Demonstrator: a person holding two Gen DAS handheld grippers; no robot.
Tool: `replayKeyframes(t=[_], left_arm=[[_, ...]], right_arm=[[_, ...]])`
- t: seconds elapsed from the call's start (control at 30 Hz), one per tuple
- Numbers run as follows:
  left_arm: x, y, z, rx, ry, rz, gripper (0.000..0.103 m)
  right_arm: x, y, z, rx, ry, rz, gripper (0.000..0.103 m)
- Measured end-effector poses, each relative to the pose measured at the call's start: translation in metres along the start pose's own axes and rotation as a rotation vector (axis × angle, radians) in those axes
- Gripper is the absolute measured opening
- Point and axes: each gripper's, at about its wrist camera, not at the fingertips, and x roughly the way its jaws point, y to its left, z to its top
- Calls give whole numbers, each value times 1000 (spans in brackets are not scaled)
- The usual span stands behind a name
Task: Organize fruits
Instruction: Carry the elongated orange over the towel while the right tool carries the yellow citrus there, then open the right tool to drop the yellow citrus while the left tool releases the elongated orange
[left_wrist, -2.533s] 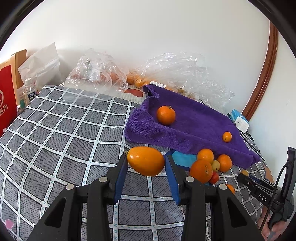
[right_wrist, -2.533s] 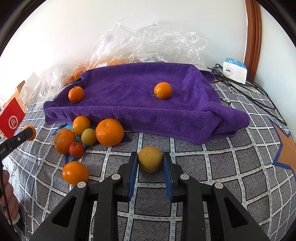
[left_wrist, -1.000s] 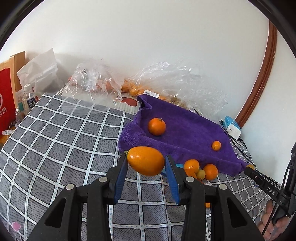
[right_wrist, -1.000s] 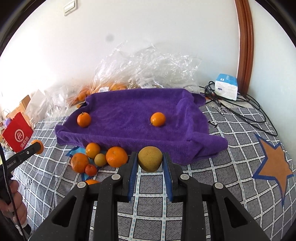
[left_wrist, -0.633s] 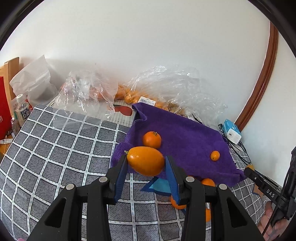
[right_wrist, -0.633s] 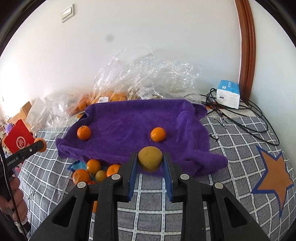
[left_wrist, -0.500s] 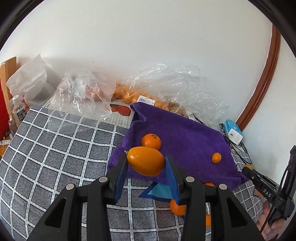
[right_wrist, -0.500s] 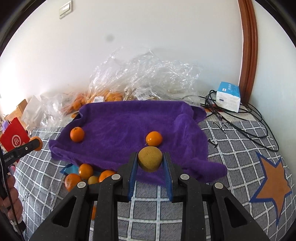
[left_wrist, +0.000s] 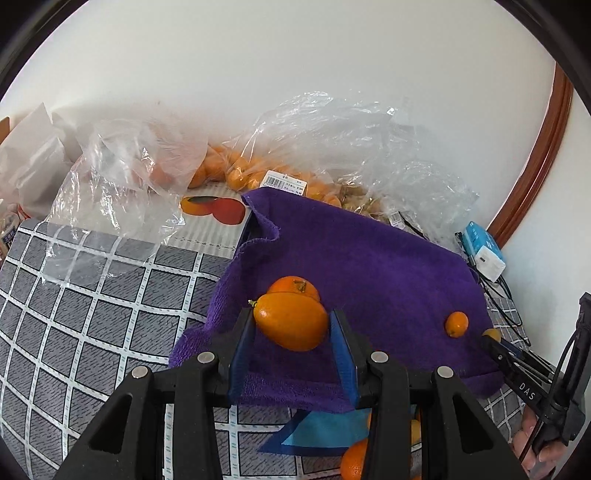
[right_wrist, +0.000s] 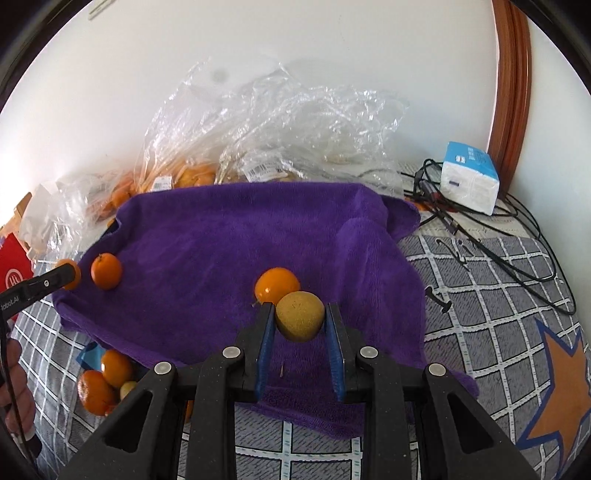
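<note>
Crosswise, the oval orange fruit (left_wrist: 291, 321) spans the left tool (left_wrist: 292, 343).

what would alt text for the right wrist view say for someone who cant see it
The right gripper holds a round yellow-green fruit between its blue pads, above a purple towel spread on a grey checked cloth. Two oranges lie on the towel, more fruit sits by its near left edge, and clear plastic bags are piled against the white wall.

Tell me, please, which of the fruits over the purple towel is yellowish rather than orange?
The round yellow-brown fruit held between the right gripper's fingers; the two fruits lying on the purple towel are bright orange.
</note>
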Motion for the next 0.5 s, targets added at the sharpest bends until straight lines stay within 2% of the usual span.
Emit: replayKeyframes(t=[0.07, 0.3, 0.5], left_arm=[[2, -2, -4, 20, -13, 21, 39], [11, -4, -15, 35, -19, 19, 39], [11, -6, -17, 45, -32, 34, 39]], right_arm=[[6, 2, -5, -7, 3, -2, 27], [14, 11, -14, -35, -12, -31, 27], [16, 8, -17, 8, -14, -6, 27]])
